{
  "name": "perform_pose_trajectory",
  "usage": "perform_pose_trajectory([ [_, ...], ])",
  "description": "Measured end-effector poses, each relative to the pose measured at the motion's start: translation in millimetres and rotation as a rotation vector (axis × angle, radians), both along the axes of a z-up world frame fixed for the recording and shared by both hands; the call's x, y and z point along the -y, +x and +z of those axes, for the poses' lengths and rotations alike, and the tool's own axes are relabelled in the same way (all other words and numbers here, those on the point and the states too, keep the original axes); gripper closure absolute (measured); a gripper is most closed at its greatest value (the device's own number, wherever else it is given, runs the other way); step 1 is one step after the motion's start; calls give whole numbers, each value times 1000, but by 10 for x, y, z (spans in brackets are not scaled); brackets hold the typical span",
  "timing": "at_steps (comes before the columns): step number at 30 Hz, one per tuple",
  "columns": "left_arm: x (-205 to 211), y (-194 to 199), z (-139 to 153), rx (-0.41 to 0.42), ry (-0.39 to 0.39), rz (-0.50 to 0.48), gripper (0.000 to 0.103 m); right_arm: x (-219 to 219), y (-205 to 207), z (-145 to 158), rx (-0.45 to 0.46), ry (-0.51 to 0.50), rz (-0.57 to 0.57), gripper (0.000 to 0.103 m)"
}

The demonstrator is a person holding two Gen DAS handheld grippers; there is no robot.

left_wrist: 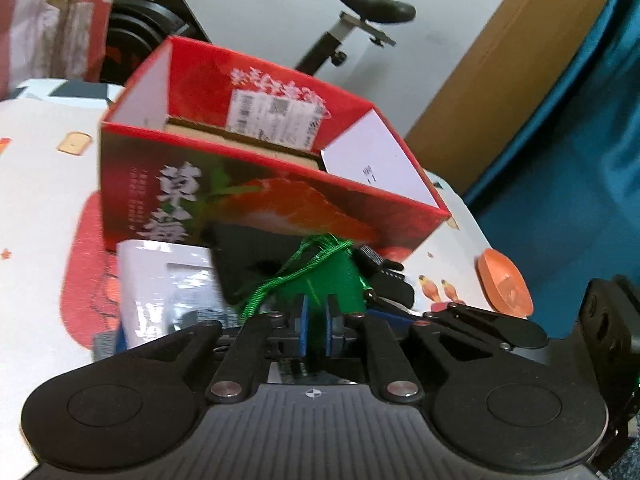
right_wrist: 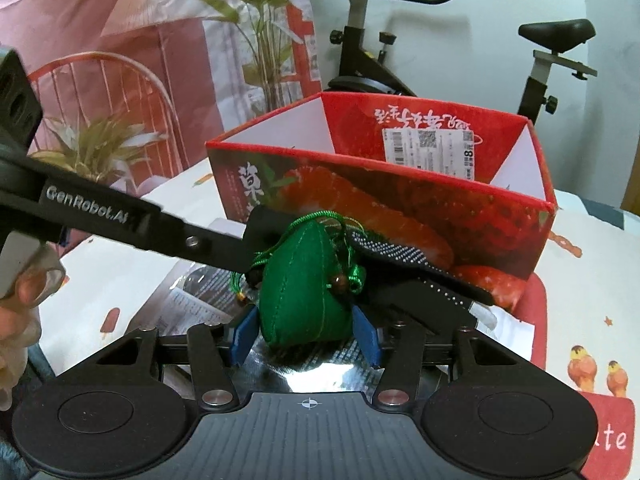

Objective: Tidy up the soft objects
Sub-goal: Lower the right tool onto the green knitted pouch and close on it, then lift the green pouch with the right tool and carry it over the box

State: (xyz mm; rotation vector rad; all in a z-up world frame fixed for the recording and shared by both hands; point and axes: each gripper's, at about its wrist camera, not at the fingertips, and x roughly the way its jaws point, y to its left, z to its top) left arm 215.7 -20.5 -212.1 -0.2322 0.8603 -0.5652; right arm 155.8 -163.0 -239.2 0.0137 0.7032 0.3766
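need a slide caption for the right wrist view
Green stuffed pouch sits between the right gripper jaws, left gripper gripping its side, before the red strawberry box.

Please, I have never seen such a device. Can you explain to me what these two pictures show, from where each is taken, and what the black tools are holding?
No robot here: a person holds two hand-held grippers, each with a fisheye camera looking along its fingers. One picture comes from the left gripper, the other from the right gripper; the black curved part at the bottom of each is the tool's own body.

Both meet at one green stuffed pouch with a green cord. The left gripper is shut on a thin part of it. The right gripper's blue pads stand at its two sides; whether they press it, I cannot tell.

Behind is an open red strawberry box on a patterned tablecloth. A shiny packet and an orange disc also lie there.
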Motion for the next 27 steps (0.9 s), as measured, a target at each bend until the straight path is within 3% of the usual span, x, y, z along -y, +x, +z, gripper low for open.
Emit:
perform_pose_trajectory([
  [1, 18, 24, -20, -13, -4, -3, 88, 1, -3, -7, -2, 0, 2, 54],
  [5, -5, 67, -106, -66, -67, -4, 60, -2, -20, -42, 0, -13, 13, 54],
  [6, -4, 80, -137, -81, -85, -6, 58, 0, -14, -50, 5, -20, 18, 55],
  [14, 3, 130, -202, -105, -100, 2, 59, -45, 24, -50, 17, -42, 35, 61],
  [18, -41, 41, 51, -21, -100, -5, 59, -53, 0, 73, 46, -36, 46, 62],
  [27, -104, 111, 818, 179, -114, 5, 60, -116, 54, 723, 222, -44, 110, 66],
])
